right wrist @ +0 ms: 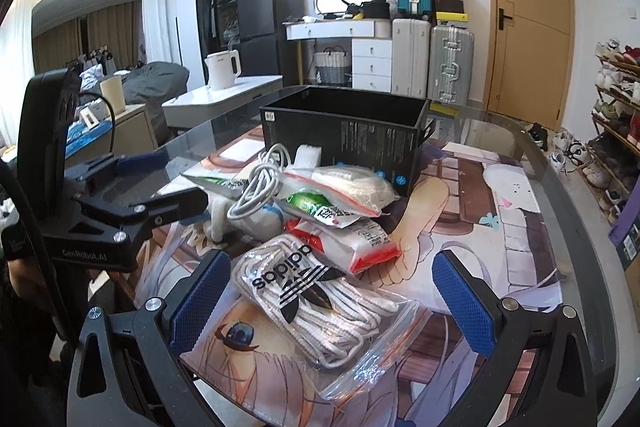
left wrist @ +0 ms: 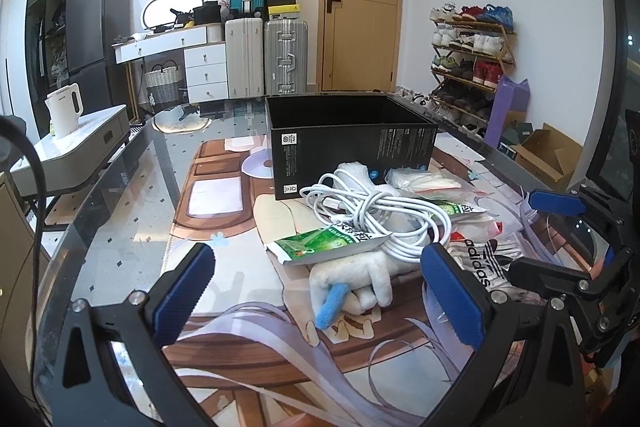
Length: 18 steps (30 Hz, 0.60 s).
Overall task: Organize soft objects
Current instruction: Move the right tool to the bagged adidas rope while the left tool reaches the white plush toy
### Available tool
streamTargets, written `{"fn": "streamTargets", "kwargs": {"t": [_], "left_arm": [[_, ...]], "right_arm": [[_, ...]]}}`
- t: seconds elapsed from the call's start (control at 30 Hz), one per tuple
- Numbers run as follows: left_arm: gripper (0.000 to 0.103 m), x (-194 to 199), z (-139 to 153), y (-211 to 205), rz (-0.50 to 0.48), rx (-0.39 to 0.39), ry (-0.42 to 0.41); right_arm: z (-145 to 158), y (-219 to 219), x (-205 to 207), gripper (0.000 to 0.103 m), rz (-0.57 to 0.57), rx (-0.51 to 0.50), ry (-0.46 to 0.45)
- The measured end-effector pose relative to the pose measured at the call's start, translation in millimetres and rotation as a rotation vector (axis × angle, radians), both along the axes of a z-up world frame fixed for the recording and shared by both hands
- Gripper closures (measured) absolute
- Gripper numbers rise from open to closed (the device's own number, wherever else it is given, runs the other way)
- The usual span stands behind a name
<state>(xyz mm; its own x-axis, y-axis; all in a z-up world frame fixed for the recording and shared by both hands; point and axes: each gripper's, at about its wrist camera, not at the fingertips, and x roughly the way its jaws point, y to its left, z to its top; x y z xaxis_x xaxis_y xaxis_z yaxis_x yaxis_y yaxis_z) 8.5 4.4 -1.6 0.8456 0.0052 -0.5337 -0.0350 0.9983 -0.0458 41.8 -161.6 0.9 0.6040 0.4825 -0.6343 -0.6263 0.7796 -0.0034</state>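
I see both grippers gaping wide — left gripper (left wrist: 316, 267) before the plush toy (left wrist: 352, 275), right gripper (right wrist: 332, 287) straddling the adidas bag (right wrist: 316, 303). Neither holds anything.

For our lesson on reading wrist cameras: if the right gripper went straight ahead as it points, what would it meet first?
Probably the adidas bag of white laces: it lies between the open right gripper fingers, ahead of the pile and black box. Depth is uncertain.

white kettle (left wrist: 64, 111), suitcases (left wrist: 266, 55), shoe rack (left wrist: 470, 63), door (left wrist: 360, 3)
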Motion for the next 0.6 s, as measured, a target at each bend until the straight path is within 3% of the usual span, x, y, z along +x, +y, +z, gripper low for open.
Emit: {"fn": "streamTargets", "kwargs": {"t": [0.4,0.6], "left_arm": [[0.0,8,0,14,-0.009,0.008,0.052],[0.0,12,-6,18,-0.021,-0.026,0.082]], "right_arm": [[-22,10,15,0.001,0.103,-0.034,0.139],[-28,16,15,0.001,0.142,-0.043,0.162]]}}
